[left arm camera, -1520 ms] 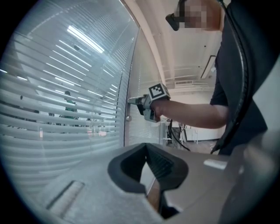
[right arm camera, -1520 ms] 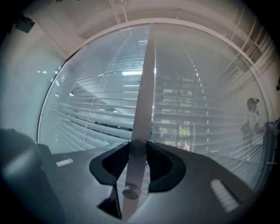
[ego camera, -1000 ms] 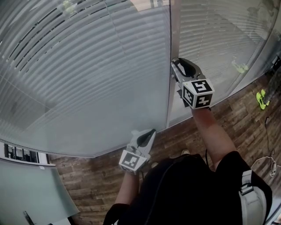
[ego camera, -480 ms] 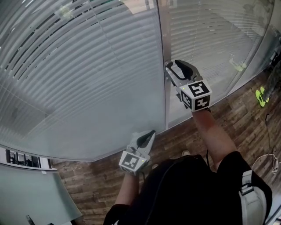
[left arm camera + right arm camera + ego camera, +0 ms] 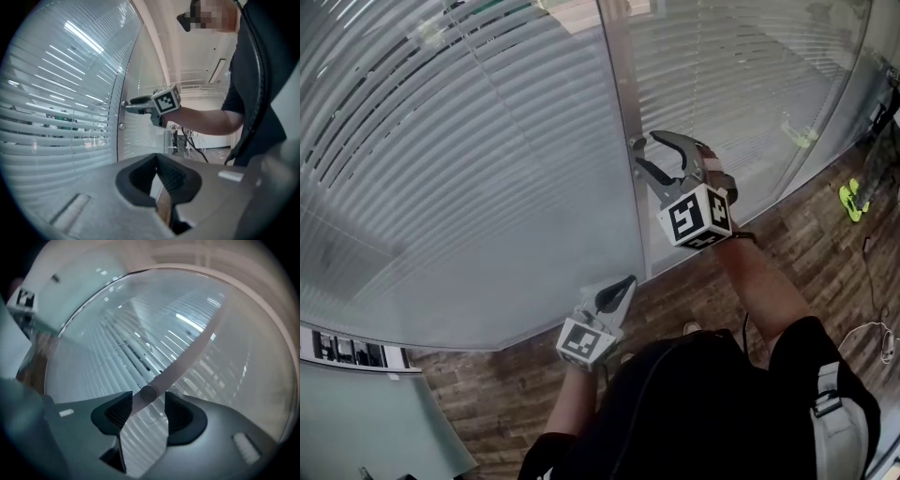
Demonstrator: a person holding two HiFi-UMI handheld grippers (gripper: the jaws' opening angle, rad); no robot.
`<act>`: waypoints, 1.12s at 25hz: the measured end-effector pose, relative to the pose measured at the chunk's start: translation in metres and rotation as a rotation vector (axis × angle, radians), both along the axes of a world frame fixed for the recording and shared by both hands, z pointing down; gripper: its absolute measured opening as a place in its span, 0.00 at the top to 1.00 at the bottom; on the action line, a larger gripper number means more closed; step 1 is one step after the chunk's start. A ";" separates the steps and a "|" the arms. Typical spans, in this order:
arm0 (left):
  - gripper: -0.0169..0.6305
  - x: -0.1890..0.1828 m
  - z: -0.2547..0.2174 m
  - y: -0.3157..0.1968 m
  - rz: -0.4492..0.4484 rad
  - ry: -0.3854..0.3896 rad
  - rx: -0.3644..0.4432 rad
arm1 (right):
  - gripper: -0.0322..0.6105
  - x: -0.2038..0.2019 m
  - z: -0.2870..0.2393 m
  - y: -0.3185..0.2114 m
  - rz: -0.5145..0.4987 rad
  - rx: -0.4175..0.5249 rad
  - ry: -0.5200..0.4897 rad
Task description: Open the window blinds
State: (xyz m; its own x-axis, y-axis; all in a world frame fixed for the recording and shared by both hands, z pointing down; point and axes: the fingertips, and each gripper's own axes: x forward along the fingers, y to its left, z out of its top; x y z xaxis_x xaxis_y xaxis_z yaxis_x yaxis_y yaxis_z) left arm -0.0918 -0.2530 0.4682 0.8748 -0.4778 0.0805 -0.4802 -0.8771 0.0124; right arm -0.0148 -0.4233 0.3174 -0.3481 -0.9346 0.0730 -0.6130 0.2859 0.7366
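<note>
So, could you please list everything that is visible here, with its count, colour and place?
blinds: two sections, white, behind the glass wall, slats nearly closed
post: one, grey metal, between the two glass panes
upper knob: one, silver, on the post, between the right gripper's fingers
lower knob: one, silver, on the post below the first
floor: brown wood, at the foot of the glass
small things: yellow-green, on the floor at far right; too small to tell what they are
cable: one, white, on the floor at right
left gripper: grey, fingers together, empty, low near the glass
right gripper: grey, fingers just opened, either side of the upper knob
</note>
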 end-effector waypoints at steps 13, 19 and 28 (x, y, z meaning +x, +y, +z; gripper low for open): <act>0.97 0.015 -0.006 -0.003 -0.013 0.037 -0.023 | 0.62 -0.015 0.006 -0.008 -0.045 0.112 0.479; 0.97 0.016 -0.006 -0.003 -0.019 0.055 -0.029 | 0.63 -0.017 0.009 -0.009 -0.047 0.108 0.496; 0.97 0.007 -0.005 -0.006 -0.032 0.061 -0.022 | 0.67 -0.016 0.012 -0.012 -0.035 0.099 0.494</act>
State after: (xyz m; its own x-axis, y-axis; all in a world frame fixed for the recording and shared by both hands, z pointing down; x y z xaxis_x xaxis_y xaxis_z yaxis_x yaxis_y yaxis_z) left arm -0.0846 -0.2585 0.4629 0.8628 -0.5041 0.0382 -0.5055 -0.8606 0.0613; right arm -0.0311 -0.4355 0.3298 -0.3251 -0.9339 0.1487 -0.1760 0.2143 0.9608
